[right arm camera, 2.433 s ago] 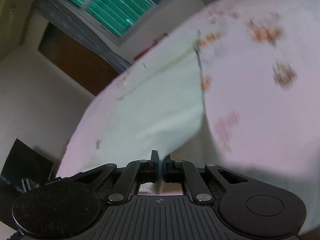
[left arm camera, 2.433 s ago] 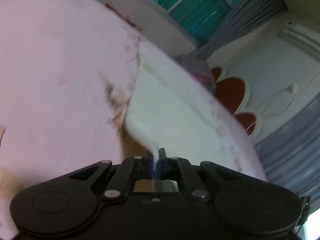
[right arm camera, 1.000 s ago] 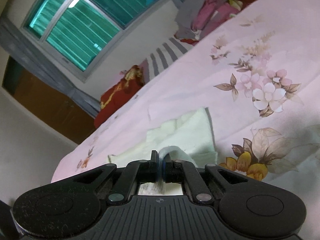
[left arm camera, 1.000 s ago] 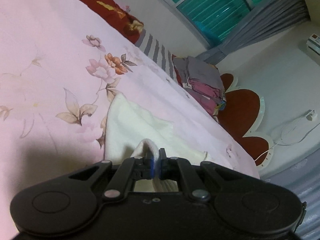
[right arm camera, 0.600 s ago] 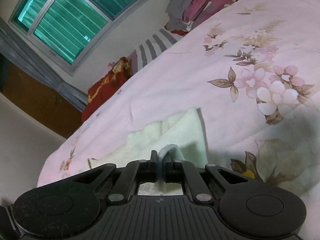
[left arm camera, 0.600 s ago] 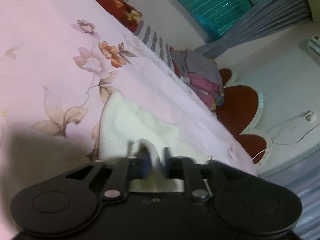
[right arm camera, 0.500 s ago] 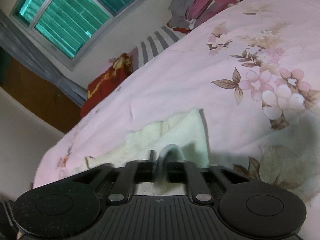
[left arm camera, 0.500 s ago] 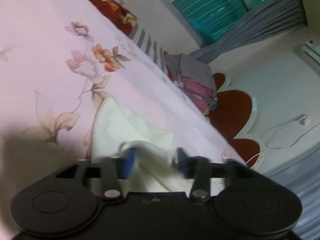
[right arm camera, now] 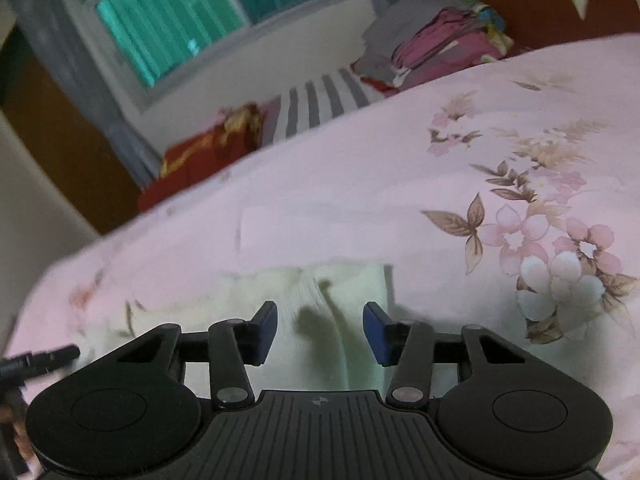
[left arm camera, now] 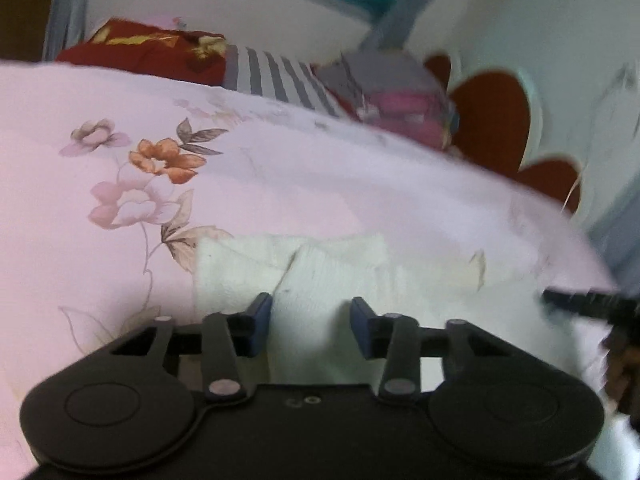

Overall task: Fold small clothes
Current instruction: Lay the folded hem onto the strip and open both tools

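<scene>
A small cream-white cloth (left arm camera: 320, 276) lies folded on the pink floral bedsheet (left arm camera: 100, 184). My left gripper (left arm camera: 311, 322) hovers over its near left part, jaws apart and closing, with the cloth below them but not pinched. In the right wrist view the same cloth (right arm camera: 348, 300) lies under my right gripper (right arm camera: 320, 330), whose jaws also stand apart and are closing, with nothing pressed between the blue pads. The tip of the other gripper (left arm camera: 580, 300) shows at the right edge of the left wrist view.
At the head of the bed lie a red patterned pillow (left arm camera: 152, 48), a grey striped pillow (left arm camera: 276, 76) and a pile of grey and pink clothes (right arm camera: 436, 36). A red scalloped headboard (left arm camera: 492, 120) stands behind. A teal window (right arm camera: 168, 12) with grey curtains is on the wall.
Both grippers let go of the cream cloth, which now lies flat on the sheet. Both wrists rolled to a more level view and drew back a little.
</scene>
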Available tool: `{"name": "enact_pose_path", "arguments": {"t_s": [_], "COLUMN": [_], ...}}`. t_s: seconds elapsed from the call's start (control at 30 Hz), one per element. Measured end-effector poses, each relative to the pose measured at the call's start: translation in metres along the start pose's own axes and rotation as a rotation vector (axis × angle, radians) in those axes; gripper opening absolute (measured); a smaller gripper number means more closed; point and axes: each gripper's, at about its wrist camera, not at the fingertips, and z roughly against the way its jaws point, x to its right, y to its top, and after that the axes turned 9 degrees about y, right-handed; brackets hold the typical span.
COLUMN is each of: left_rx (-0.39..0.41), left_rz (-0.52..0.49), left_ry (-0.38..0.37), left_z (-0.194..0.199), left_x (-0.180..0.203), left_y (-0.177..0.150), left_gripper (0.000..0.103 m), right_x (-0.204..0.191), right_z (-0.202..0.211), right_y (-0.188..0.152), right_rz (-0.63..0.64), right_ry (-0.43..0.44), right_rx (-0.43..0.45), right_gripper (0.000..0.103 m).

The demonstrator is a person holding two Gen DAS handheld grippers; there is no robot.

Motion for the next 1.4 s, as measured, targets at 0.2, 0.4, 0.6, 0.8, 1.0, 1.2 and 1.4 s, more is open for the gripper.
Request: {"name": "enact_pose_path", "arguments": {"t_s": [0.2, 0.4, 0.6, 0.8, 1.0, 1.2, 1.4], "left_rx": [0.083, 0.103, 0.07, 0.236, 0.186, 0.149, 0.115], "left_rz": [0.018, 0.048, 0.037, -0.091, -0.184, -0.155, -0.185], "left_ry": [-0.007, 0.043, 0.063, 0.175, 0.14, 0.141, 0.203], "left_z": [0.01, 0.006, -0.005, 0.036, 0.027, 0.014, 0.003], "left_x": [-0.005, -0.013, -0.007, 0.025, 0.097, 0.127, 0.106], "left_y": [0.0, -0.003, -0.008, -0.012, -0.019, -0.033, -0.041], "left_gripper": [0.002, 0.002, 0.004, 0.079, 0.075, 0.075, 0.075], "right_x": [-0.015, -0.006, 0.0, -0.013, -0.081, -0.113, -0.103], "right_z": [-0.017, -0.002, -0.02, -0.006, -0.015, -0.046, -0.05], "right_y": [-0.012, -0.01, -0.016, -0.008, -0.038, -0.057, -0.059], "right_rz": [0.135, 0.114, 0.111, 0.132, 0.338, 0.384, 0.394], "right_ry": [-0.055, -0.088, -0.12, -0.154, -0.044, -0.015, -0.072], "right_rx": [-0.067, 0.073, 0.011, 0.002, 0.009, -0.035, -0.057], "right_gripper": [0.002, 0.002, 0.002, 0.062, 0.053, 0.053, 0.053]}}
